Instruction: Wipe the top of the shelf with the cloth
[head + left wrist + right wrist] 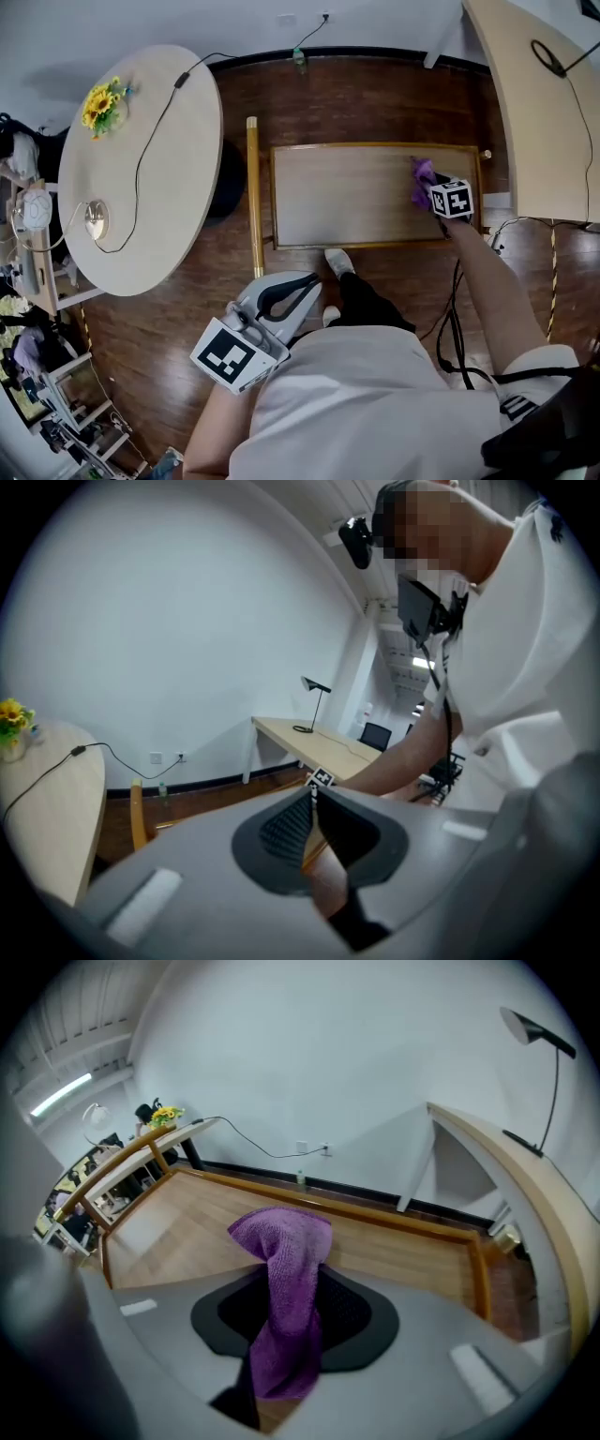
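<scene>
The shelf top (356, 195) is a pale wooden rectangle with a raised rim, seen from above in the head view. My right gripper (427, 186) is over its right end, shut on a purple cloth (422, 172). In the right gripper view the purple cloth (284, 1283) stands up from between the jaws, with the shelf top (178, 1222) stretching away behind it. My left gripper (286, 296) hangs low by the person's body, off the shelf. Its jaws are closed together with nothing in them (314, 829).
A round pale table (141, 169) with yellow flowers (101, 105) and a black cable stands to the left. A curved desk (539, 103) with a lamp is at the right. A wooden rail (252, 192) runs along the shelf's left side. Dark wood floor surrounds it.
</scene>
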`<act>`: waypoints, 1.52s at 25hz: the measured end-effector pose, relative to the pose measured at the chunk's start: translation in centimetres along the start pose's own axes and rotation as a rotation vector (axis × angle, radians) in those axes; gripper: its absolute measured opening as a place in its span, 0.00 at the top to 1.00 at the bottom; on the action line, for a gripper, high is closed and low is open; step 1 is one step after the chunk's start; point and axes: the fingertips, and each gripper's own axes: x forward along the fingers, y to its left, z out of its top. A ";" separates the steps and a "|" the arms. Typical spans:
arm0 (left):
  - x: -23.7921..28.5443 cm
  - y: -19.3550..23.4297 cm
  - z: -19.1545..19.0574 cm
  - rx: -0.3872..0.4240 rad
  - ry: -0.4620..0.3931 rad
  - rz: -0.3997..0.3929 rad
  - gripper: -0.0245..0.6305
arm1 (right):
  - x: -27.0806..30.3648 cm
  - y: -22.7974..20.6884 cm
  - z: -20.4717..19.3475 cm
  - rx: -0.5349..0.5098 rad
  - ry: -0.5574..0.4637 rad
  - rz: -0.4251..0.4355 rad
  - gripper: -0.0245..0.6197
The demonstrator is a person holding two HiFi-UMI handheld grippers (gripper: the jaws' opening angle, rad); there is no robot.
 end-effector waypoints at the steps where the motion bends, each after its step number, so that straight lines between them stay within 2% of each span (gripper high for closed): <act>1: 0.2 -0.1 0.0 0.001 0.004 -0.008 0.91 | -0.8 -2.2 -1.0 0.008 0.017 -0.037 0.76; 6: 1.0 -0.7 0.0 0.016 0.033 -0.034 0.91 | -4.7 -12.2 -5.8 0.027 0.124 -0.210 0.76; 8: 1.0 -0.9 -0.1 0.016 0.039 -0.035 0.91 | -6.0 -14.7 -7.0 0.044 0.157 -0.264 0.76; 10: 0.7 -0.9 -0.3 0.017 0.045 -0.032 0.91 | -6.5 -15.4 -7.1 0.068 0.160 -0.282 0.76; 13: 0.3 -1.2 -0.7 0.017 0.050 -0.024 0.91 | -6.6 -13.7 -6.0 0.085 0.115 -0.270 0.76; 16: -0.2 -1.6 -0.7 0.024 0.029 -0.016 0.91 | -6.3 -7.9 -3.2 0.076 0.021 -0.181 0.76; 19: -1.4 -1.8 -0.9 0.021 -0.001 -0.001 0.91 | -5.3 2.1 0.2 0.036 -0.051 -0.014 0.76; 24: -3.7 -2.3 -1.2 0.010 -0.013 0.044 0.91 | -3.0 21.3 4.4 -0.091 -0.077 0.305 0.76; 29: -6.2 -2.1 -2.6 -0.014 -0.020 0.104 0.91 | 0.2 35.5 6.5 -0.106 -0.076 0.506 0.76; 32: -7.2 -2.3 -3.2 -0.034 -0.021 0.128 0.91 | 1.7 40.5 6.3 -0.059 -0.043 0.579 0.76; 34: -7.8 -2.3 -3.7 -0.052 -0.021 0.143 0.91 | 2.2 42.3 5.0 -0.040 -0.008 0.600 0.76; 38: -8.2 -2.0 -4.1 -0.062 -0.031 0.151 0.91 | 2.9 40.3 1.0 -0.040 0.051 0.547 0.76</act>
